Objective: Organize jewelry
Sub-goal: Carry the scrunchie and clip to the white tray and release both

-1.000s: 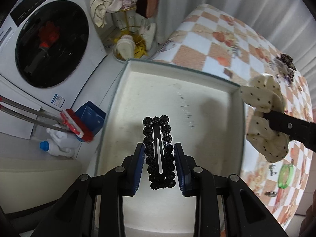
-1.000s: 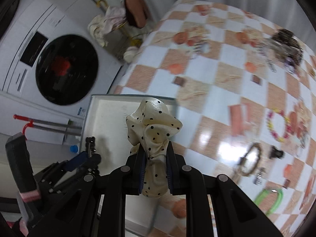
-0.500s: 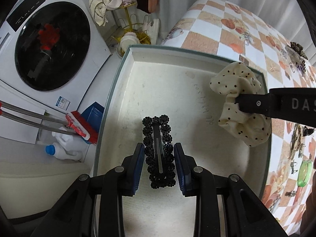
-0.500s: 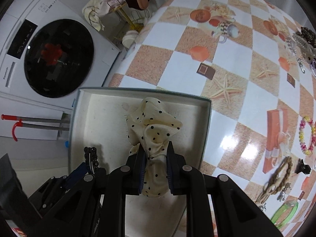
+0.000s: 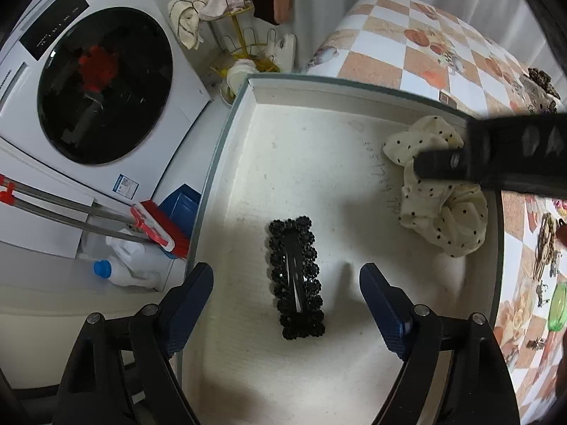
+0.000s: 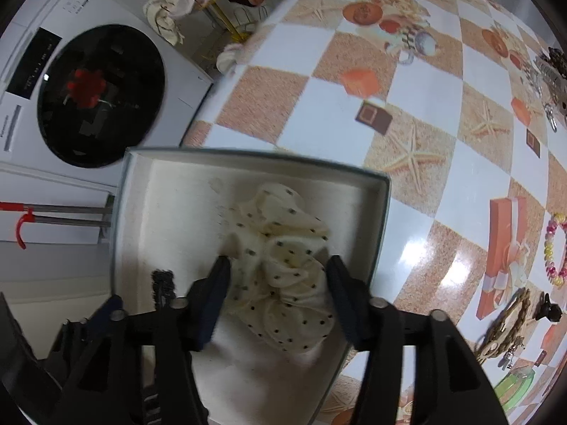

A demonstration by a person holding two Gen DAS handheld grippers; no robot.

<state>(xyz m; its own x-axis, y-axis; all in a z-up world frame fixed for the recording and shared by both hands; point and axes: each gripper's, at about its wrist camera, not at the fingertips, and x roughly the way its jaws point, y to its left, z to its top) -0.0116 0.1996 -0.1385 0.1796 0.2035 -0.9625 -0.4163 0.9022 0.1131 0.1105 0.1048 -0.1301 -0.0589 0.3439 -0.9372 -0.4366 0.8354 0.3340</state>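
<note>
left tongs (image 5: 286, 285) wide over hair clip (image 5: 296, 277) | right tongs (image 6: 278, 292) wide astride scrunchie (image 6: 283, 269) | both in tray (image 5: 226, 134)

A white washing machine (image 5: 95, 81) with a dark round door stands beside a yellow wire rack (image 5: 241, 35) hung with cloths, a red brush (image 5: 159, 226) lies over a blue dustpan (image 5: 180, 202), and a white blue-capped bottle (image 5: 124, 265) lies on the floor.
</note>
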